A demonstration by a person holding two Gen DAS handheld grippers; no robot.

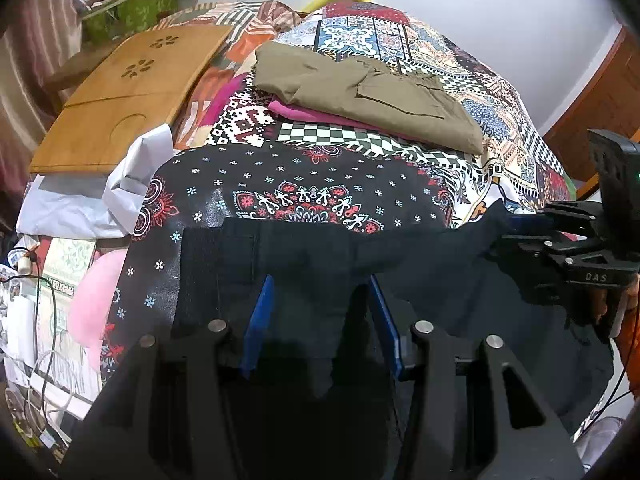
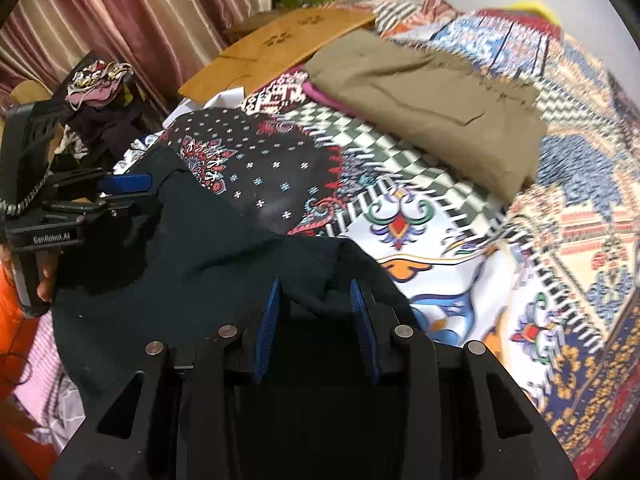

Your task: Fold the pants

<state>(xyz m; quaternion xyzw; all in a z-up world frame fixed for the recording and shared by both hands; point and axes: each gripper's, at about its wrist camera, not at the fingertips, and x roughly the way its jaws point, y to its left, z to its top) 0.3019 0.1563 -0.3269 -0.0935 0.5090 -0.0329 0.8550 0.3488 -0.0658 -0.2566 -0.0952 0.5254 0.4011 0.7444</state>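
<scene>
Dark navy pants [image 1: 320,264] hang stretched between my two grippers over the near edge of the patterned bedspread [image 1: 304,196]. My left gripper [image 1: 320,292] has fabric bunched between its blue pads, the jaws a hand's width apart. It also shows in the right wrist view [image 2: 128,188], closed on the pants' edge. My right gripper [image 2: 316,296] holds a fold of the pants [image 2: 224,248] between its blue pads. In the left wrist view it [image 1: 516,228] pinches the far corner.
Folded olive pants [image 1: 372,92] lie on a magenta garment [image 1: 304,114] further up the bed. A wooden lap tray [image 1: 128,96] lies at the left. White papers [image 1: 120,184], cables and a pink cloth sit left of the bed. Curtains [image 2: 100,20] hang behind.
</scene>
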